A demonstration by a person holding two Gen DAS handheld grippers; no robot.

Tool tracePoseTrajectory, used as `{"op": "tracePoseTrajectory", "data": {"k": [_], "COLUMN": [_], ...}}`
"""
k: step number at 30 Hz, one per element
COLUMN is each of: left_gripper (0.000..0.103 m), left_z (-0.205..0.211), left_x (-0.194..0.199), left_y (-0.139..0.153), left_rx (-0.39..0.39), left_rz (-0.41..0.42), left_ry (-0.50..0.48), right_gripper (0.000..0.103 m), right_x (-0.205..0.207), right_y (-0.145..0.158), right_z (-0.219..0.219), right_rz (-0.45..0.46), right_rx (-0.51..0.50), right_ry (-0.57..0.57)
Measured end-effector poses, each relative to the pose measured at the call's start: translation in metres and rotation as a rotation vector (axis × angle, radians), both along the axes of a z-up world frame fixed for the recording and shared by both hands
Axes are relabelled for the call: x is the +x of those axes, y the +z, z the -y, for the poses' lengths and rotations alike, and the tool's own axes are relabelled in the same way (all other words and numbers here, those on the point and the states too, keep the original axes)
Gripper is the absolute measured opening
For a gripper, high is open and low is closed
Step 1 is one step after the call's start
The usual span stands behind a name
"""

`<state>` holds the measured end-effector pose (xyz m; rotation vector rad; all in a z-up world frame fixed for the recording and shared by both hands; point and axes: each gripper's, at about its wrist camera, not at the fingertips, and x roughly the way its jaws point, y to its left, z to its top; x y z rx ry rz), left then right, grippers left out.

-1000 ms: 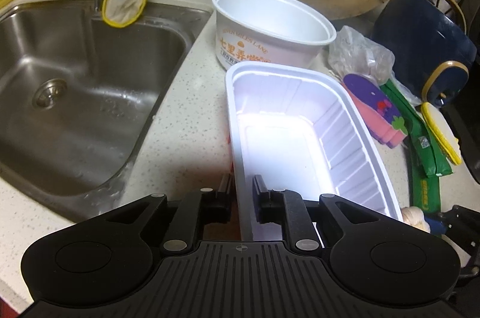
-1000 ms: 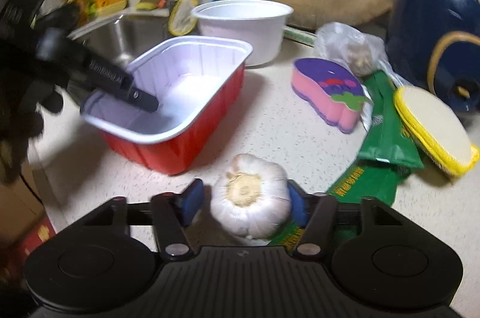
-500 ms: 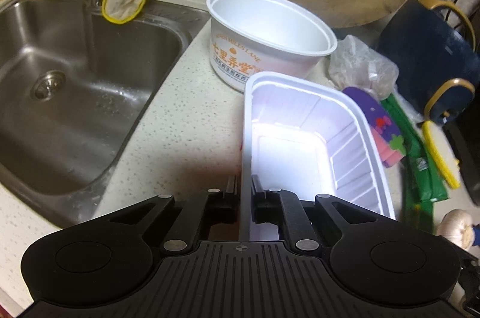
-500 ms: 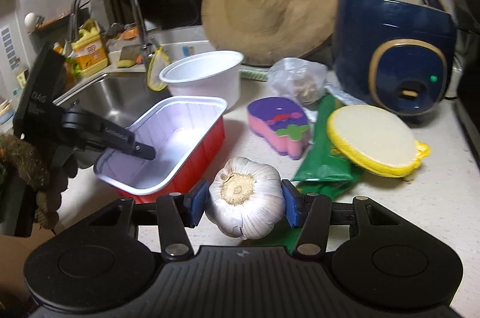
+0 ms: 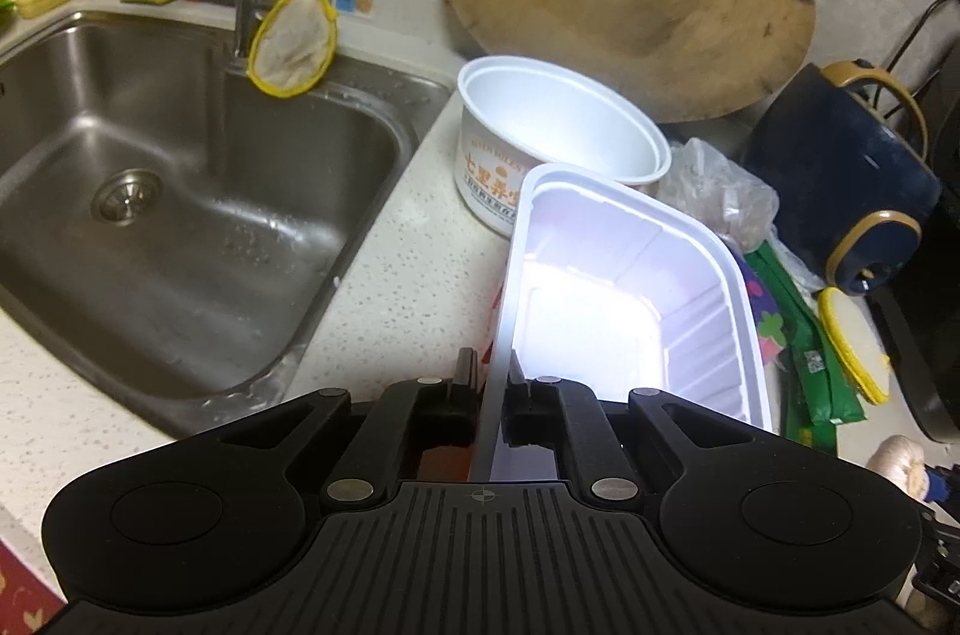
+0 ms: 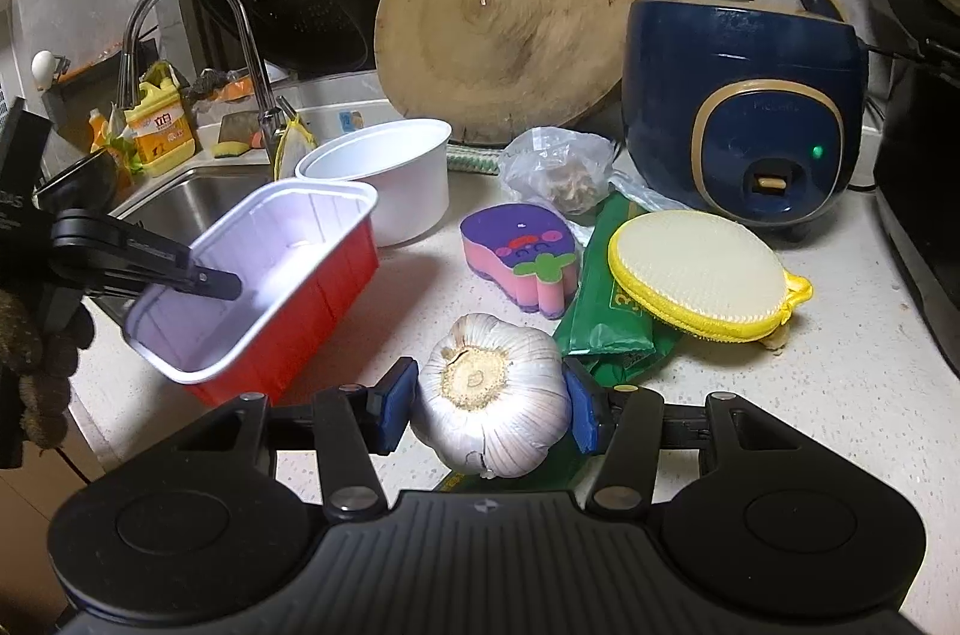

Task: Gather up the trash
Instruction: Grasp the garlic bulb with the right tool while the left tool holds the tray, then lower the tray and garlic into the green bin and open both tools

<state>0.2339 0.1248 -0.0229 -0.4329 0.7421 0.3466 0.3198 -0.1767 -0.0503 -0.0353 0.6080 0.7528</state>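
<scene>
A rectangular takeaway tray (image 5: 630, 299), red outside and white inside, is tilted up off the counter. My left gripper (image 5: 491, 383) is shut on its near wall, one finger inside and one outside. The right wrist view shows the same tray (image 6: 282, 287) with the left gripper (image 6: 216, 282) pinching its rim. My right gripper (image 6: 489, 404) is shut on a whole garlic bulb (image 6: 492, 395), held between the blue pads above the counter. A white round paper bowl (image 5: 558, 143) stands behind the tray, next to the sink.
A steel sink (image 5: 156, 191) with a tap lies left. On the counter (image 6: 840, 395) lie a purple-pink sponge (image 6: 522, 257), green packets (image 6: 606, 311), a yellow scrubber (image 6: 696, 275) and a plastic bag (image 6: 558, 173). A round wooden board (image 6: 510, 11) and a blue rice cooker (image 6: 744, 95) stand behind.
My left gripper closed on the tray wall and lifted the tray, tilting it. My right gripper rose and pulled back with the garlic bulb in it.
</scene>
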Motion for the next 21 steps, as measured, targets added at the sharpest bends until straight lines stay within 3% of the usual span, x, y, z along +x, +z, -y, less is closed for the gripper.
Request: {"op": "tracePoseTrajectory", "data": {"k": [7,13,21], "left_gripper": [0.01,0.01,0.01], "left_z": [-0.001,-0.007,-0.019], "left_x": [-0.035,-0.095,-0.181], "left_y": [0.015,0.031,0.009], "left_rx": [0.007,0.039,-0.025], "left_rz": [0.071,0.156,0.106], "left_ry": [-0.065,-0.162,-0.292], "right_gripper": [0.051,0.051,0.051], "right_x": [-0.019,-0.055,-0.116], "right_y": [0.008,0.018,0.015], "right_z": [-0.01,-0.035,-0.068], "right_rz": [0.013,0.04,0.016], "right_rx": [-0.005,-0.036,-0.066], "right_ry": [-0.01,-0.009,-0.006]}}
